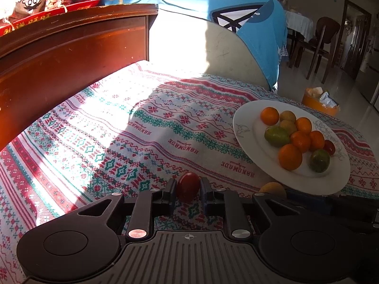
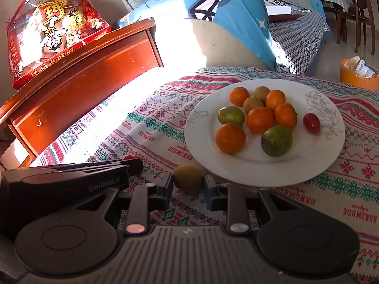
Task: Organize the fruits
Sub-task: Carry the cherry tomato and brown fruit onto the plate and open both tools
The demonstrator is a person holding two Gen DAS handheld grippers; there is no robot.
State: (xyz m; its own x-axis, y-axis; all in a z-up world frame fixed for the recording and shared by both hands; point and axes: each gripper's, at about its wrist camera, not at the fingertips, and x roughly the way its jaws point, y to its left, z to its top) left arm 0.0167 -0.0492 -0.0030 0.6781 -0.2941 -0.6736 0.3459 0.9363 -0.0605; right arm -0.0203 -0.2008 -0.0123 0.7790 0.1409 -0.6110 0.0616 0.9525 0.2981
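A small dark red fruit is framed between the jaws of the left gripper; the left pad appears to touch it while a thin gap shows at the right pad, so a firm pinch cannot be confirmed. A brownish-green fruit is bracketed by the jaws of the right gripper, slightly spread, with slim gaps seen on both sides. Both fruits are seen resting on the patterned cloth covering the tabletop. The two grippers are held side by side, the left one being visible at the left edge of the right wrist view. Just beyond the brownish-green fruit, a white plate is set on the cloth, its near rim close to that fruit. On it are gathered oranges, green citrus, small brownish fruits and one red fruit. Further back, a wooden cabinet carries a red snack bag
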